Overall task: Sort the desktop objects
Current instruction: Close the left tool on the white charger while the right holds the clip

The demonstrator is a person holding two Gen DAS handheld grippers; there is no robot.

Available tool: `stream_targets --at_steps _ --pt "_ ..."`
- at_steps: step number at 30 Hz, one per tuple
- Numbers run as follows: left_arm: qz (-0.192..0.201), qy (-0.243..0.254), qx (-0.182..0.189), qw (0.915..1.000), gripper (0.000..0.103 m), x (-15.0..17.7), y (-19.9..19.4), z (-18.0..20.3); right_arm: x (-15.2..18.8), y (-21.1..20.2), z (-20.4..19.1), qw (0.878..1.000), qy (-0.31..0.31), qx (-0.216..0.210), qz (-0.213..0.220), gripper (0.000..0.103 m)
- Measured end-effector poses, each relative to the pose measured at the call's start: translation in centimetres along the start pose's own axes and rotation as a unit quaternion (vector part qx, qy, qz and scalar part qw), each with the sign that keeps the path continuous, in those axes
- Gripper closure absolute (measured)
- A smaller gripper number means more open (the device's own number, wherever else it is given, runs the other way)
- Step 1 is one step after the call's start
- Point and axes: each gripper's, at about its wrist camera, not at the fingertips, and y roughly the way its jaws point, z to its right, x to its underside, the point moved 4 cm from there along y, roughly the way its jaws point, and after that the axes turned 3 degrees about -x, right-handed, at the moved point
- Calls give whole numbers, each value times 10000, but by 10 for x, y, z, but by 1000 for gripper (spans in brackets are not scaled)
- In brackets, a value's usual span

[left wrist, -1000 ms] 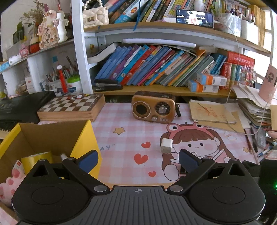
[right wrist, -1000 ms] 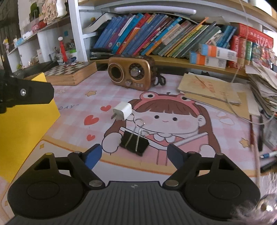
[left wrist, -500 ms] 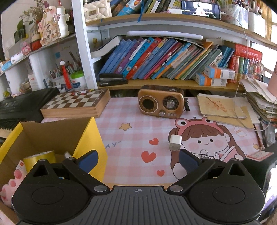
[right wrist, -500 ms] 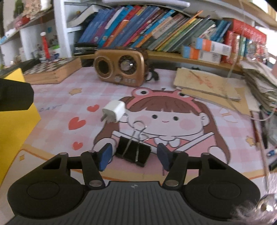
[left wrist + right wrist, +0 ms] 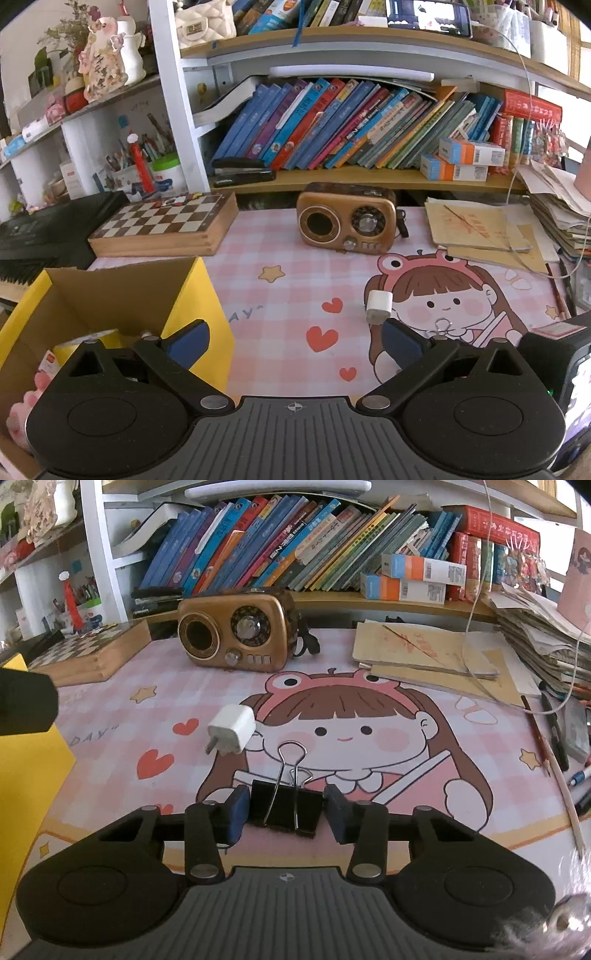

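Observation:
A black binder clip point(image 5: 286, 806) with wire handles lies on the pink cartoon desk mat point(image 5: 369, 738). My right gripper point(image 5: 286, 814) has its two blue pads on either side of the clip, closed in against its ends. A white charger plug point(image 5: 232, 729) lies just beyond the clip; it also shows in the left wrist view point(image 5: 377, 306). My left gripper point(image 5: 295, 341) is open and empty, held above the mat beside the yellow cardboard box point(image 5: 199, 295), which holds a yellow tape roll point(image 5: 92, 345) and a pink plush paw point(image 5: 22, 410).
A gold retro radio point(image 5: 236, 627) stands at the back of the mat, a chessboard box point(image 5: 162, 229) to its left. Paper stacks point(image 5: 424, 653) and pens point(image 5: 554, 746) lie at the right. Bookshelves line the back.
My right gripper moved forward and down over the binder clip and its jaws closed in from wide open to the clip's sides. The left gripper drifted slightly back and left, still open.

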Motion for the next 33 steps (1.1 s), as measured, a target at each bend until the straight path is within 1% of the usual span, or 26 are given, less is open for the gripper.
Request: stream_targets --at_steps 5,9,11,13,14,15,18,20,22,25,26,29,33 --pt "-78 -53 213 9997 2 1 15 14 -5 -7 31 9998 123 -40 131 62" --pt "-167 -56 529 9984 3 -1 40 37 -15 -23 60 9991 115 28 401 62" --pt "-215 -25 580 9981 4 -2 56 47 -20 -32 73 9986 139 95 497 62" --pt "-299 -71 642 9975 11 -3 75 55 -24 -40 85 9983 187 107 537 62" --pt "-332 -83 679 9971 18 -4 83 57 -25 -44 91 9982 217 91 545 62" --pt "-361 -69 686 9970 27 -4 92 60 -26 -48 96 9982 214 74 546 62" --pt "-501 82 697 9963 44 -3 115 66 -28 -58 106 9982 175 -52 579 62" --pt "-566 180 707 9957 54 -3 124 70 -26 -63 110 9983 169 -109 549 62" --pt "-606 244 728 9952 58 -2 130 74 -24 -66 114 9985 177 -124 503 62" --pt "-642 271 773 9946 72 1 135 77 -20 -69 117 9988 187 -157 422 62" --pt "-668 273 816 9941 78 3 135 79 -19 -70 117 9989 186 -166 406 62" --pt "-648 273 855 9939 78 6 131 81 -18 -72 118 9989 201 -191 365 62" --pt "-526 125 974 9938 78 5 107 77 -16 -76 117 9989 224 -240 337 62"
